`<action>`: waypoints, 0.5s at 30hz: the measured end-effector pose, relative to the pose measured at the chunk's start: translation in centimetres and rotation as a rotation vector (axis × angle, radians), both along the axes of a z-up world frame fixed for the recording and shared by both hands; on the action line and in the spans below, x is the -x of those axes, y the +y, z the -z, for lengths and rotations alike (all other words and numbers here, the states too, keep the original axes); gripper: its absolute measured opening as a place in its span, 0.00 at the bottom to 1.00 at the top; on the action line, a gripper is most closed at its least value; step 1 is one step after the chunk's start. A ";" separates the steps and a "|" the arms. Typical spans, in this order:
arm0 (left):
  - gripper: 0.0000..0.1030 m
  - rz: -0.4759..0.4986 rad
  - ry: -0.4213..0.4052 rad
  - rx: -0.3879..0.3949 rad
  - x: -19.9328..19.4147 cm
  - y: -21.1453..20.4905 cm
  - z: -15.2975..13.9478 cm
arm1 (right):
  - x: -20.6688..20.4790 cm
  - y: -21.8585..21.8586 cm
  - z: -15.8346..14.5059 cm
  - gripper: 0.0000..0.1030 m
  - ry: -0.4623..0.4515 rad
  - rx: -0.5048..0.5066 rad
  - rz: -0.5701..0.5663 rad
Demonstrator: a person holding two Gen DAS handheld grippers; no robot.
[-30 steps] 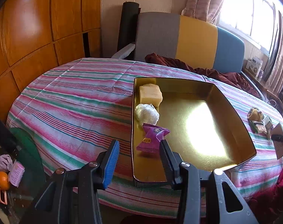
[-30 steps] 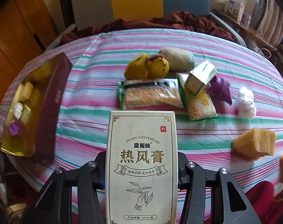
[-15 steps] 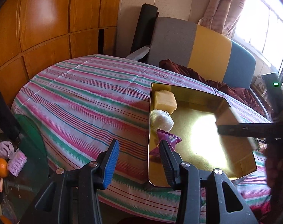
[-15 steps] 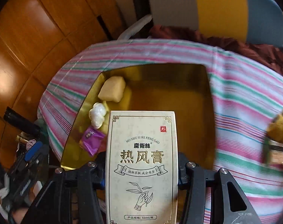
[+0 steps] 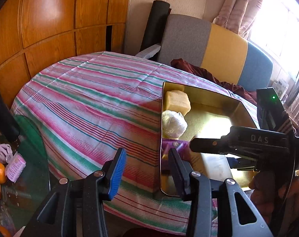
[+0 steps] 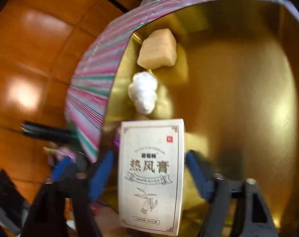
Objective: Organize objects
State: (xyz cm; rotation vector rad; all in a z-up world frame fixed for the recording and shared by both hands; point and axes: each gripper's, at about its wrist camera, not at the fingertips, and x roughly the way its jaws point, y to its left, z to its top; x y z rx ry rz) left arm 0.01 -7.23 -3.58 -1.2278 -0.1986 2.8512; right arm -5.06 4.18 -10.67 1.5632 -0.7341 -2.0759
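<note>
A gold tray (image 5: pixel 245 106) sits on the striped table (image 5: pixel 94 98). Along its left wall lie a yellow sponge block (image 5: pixel 178 101), a white wrapped ball (image 5: pixel 174 123) and a purple packet (image 5: pixel 175 147). My right gripper (image 6: pixel 149 177) hangs over the tray (image 6: pixel 238 79) with its jaws spread; the white ointment box (image 6: pixel 150 175) lies between them, with gaps on both sides. The sponge (image 6: pixel 158 50) and ball (image 6: pixel 144 91) lie just beyond it. My left gripper (image 5: pixel 147 167) is open and empty at the tray's near-left corner, and sees the right gripper (image 5: pixel 238 146) over the box (image 5: pixel 215 164).
A grey, yellow and blue sofa (image 5: pixel 214 45) with a dark red cloth stands behind the table. Wooden wall panels (image 5: pixel 41 19) are at the left. A glass side table (image 5: pixel 17 169) with an orange and small items is low at the left.
My right gripper has carried the box lower into the tray beside the purple packet, and its jaws have spread away from the box. My left gripper has drifted slightly left.
</note>
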 end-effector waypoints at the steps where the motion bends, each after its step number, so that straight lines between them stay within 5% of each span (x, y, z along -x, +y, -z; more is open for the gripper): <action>1: 0.43 0.001 0.004 0.003 0.0 0.1 -0.1 | -0.2 0.2 -0.1 0.85 0.010 -0.003 0.010; 15: 0.43 0.062 0.051 0.049 -0.9 2.2 -1.2 | -5.5 6.1 -6.0 0.87 0.260 -0.252 0.062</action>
